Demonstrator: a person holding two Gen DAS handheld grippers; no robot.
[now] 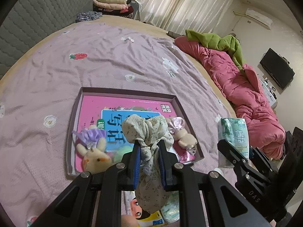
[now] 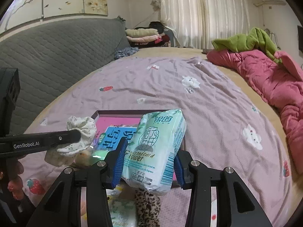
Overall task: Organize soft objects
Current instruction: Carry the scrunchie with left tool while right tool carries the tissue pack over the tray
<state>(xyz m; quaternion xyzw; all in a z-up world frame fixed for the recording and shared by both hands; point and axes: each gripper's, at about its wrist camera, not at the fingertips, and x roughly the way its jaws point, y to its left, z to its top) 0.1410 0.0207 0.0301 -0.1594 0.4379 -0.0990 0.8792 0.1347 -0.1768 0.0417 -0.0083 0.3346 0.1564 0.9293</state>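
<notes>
Left tongs [image 1: 149, 151] clamped on floral scrunchie [image 1: 145, 130], held above box [image 1: 125, 92] on bed [image 1: 113, 56]; right tongs [image 2: 149, 162] clamped on tissue pack [image 2: 155, 147], beside box; two plush toys [image 1: 94, 155] lying in box on pink book [image 1: 121, 106]; leopard cloth [image 2: 147, 208] below right tongs

**Colours and Patterns on the Bed**

We see a cream scrunchie [image 1: 149, 132] dotted with tiny grey-green flowers, a mint-green and white tissue pack [image 2: 155, 147] with a blue barcode, and a leopard-print scrunchie [image 2: 147, 208]. The bedsheet [image 1: 113, 60] is lilac with red strawberries and white flowers. The box [image 1: 126, 92] is dark plum around a pink and blue book [image 1: 113, 107].
</notes>
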